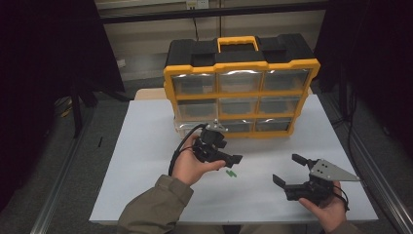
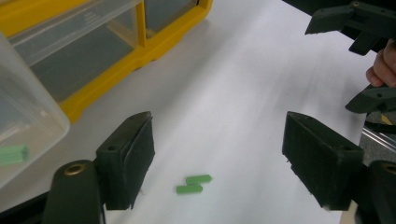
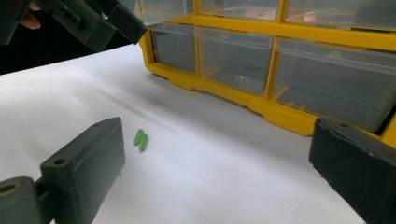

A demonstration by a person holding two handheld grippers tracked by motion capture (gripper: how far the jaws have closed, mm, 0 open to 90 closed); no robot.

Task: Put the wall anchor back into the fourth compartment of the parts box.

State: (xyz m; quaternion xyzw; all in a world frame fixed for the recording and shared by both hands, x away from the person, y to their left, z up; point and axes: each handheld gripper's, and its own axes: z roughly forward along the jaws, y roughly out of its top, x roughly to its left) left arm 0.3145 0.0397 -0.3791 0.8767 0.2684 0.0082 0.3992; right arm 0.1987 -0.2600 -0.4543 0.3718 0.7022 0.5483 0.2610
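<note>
Two small green pegs (image 1: 231,173) lie side by side on the white table (image 1: 146,161), in front of a yellow and black drawer organizer (image 1: 241,92). My left gripper (image 1: 228,161) hovers just above and left of them, tilted down. In the left gripper view its jaws stand wide open (image 2: 219,140) with the pegs (image 2: 194,184) on the table between them, untouched. A clear drawer (image 2: 28,116) at that view's left holds another green peg (image 2: 11,154). My right gripper (image 1: 288,169) rests open near the front right, nothing between its jaws (image 3: 217,154); the pegs (image 3: 140,140) lie ahead of it.
The organizer (image 3: 261,102) has three rows of clear drawers, and its bottom left drawer (image 1: 187,127) is pulled out. Its yellow carry handle (image 1: 237,43) is on top. Bare table lies left and right of the pegs. The table's front edge is close to both hands.
</note>
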